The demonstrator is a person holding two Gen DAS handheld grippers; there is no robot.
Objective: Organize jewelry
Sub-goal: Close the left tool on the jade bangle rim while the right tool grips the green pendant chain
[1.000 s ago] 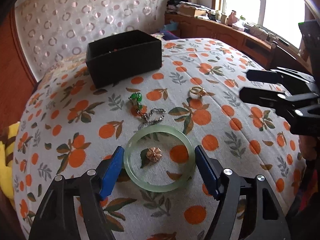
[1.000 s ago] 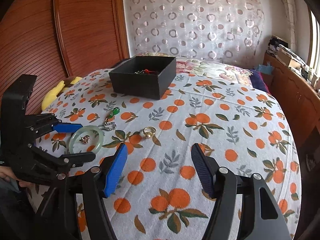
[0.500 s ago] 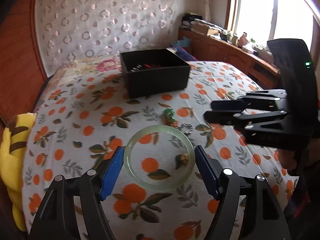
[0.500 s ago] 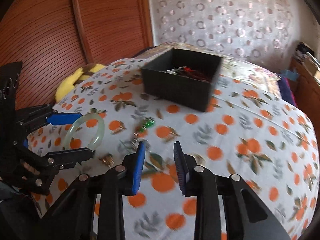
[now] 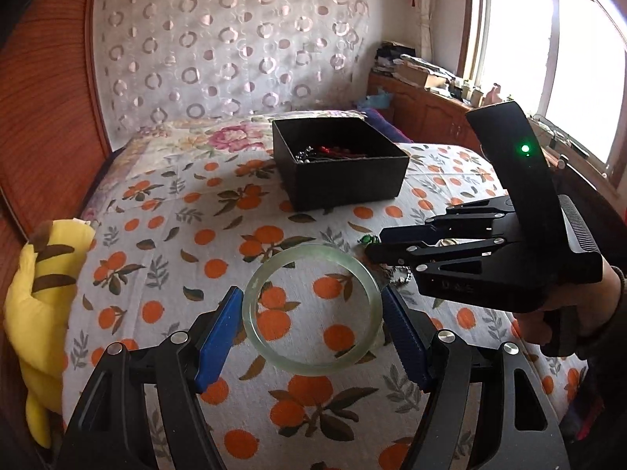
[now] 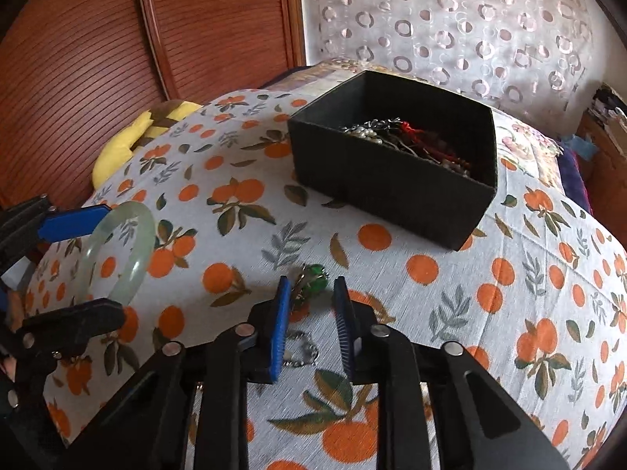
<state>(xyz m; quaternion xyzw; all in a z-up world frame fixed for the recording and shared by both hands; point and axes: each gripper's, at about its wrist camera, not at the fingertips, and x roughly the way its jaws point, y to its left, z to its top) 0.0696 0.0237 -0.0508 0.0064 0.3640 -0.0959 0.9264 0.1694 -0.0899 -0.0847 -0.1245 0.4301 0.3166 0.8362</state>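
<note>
The left gripper [image 5: 311, 323] has its jaws clamped on a green bangle [image 5: 311, 311], lifted off the bed [image 6: 450, 293]; the right gripper [image 6: 311, 313] hovers with jaws parted around a green pendant [image 6: 315, 274].

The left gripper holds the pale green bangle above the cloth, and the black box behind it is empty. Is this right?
Not quite. The black box is not empty: the right wrist view shows chains, pearls and red cord inside it. The rest stands: the left gripper holds the pale green bangle above the cloth.
</note>
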